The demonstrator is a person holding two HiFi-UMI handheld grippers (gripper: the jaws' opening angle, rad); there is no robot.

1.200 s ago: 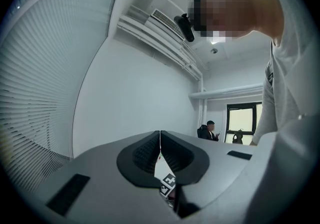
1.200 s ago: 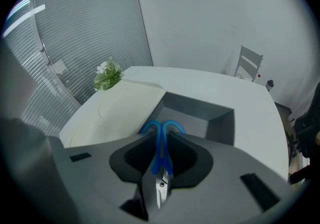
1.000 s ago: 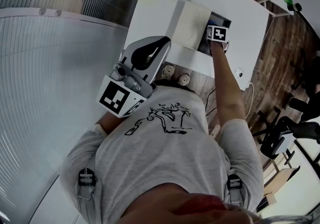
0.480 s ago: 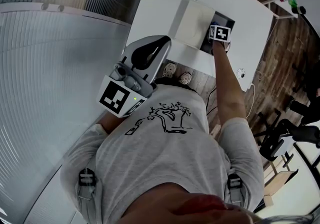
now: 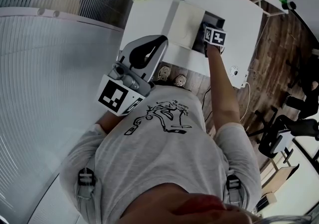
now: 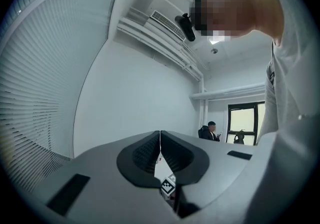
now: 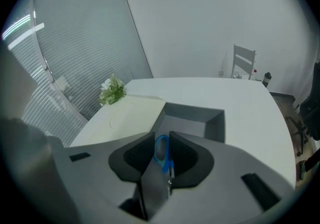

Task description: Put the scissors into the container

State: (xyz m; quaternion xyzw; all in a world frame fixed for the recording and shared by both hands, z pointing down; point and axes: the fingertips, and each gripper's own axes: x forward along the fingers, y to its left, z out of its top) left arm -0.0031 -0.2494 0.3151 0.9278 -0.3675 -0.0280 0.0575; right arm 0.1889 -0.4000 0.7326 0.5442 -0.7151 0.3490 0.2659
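The right tongs [image 7: 162, 140] have just been opening, the blue-handled scissors [image 7: 161, 155] between them over the grey container [image 7: 216, 124] — best lift straight, letting them slide in; left tongs [image 6: 160, 138] pressed together, empty.

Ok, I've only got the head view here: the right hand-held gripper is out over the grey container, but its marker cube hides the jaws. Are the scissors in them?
Observer: Yes. In the right gripper view the blue-handled scissors sit between the jaws of the right hand-held gripper, which have just been opening; whether the pads press them I can't tell.
Operator: Is the container in line with them?
Observer: The grey container lies open just beyond the jaw tips, and nothing shows in the part I can see.
Operator: And the left one?
Observer: The left hand-held gripper has its jaws together, with nothing between them.
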